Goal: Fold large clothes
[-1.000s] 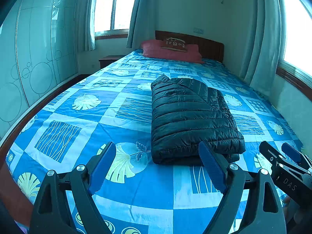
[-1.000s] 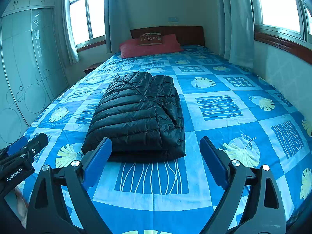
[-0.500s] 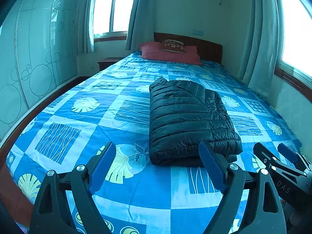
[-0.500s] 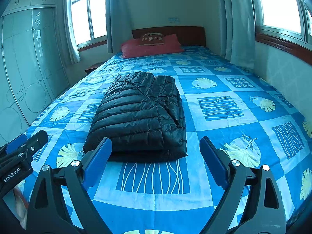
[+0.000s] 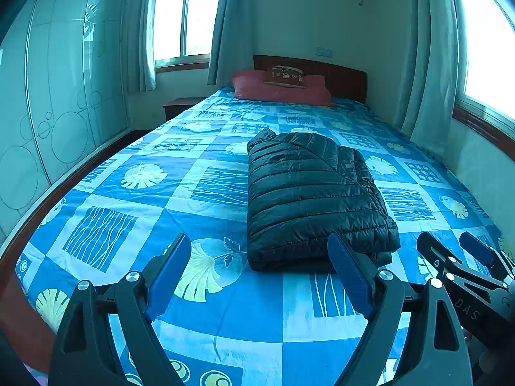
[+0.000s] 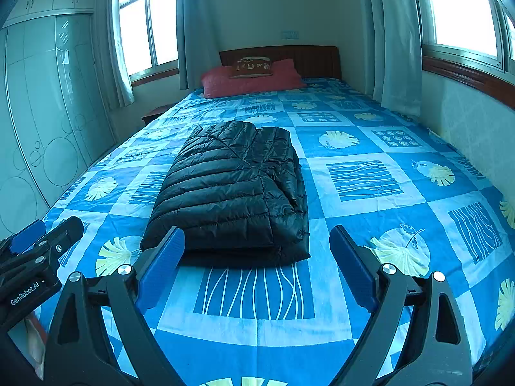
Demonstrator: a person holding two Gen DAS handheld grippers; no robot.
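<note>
Both wide-open hand-held grippers [image 5: 259,276] [image 6: 257,268] slightly farther from folded jacket's [image 6: 235,189] near edge

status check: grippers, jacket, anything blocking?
Left gripper open, empty. Right gripper open, empty. Jacket folded on bed, untouched. Nothing blocking.

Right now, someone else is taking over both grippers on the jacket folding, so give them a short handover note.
Left gripper: open, empty, held above the foot of the bed.
Right gripper: open, empty, beside it, aimed at the jacket's near edge.
Jacket: black puffer, lying on the blue patterned bedspread, mid-bed, folded into a compact rectangle with stacked layers showing at the near edge.
Done: the folding looks complete; neither gripper touches the jacket.
Left: probably nothing except checking that the fold holds, or one more halving if a smaller bundle is wanted.
</note>
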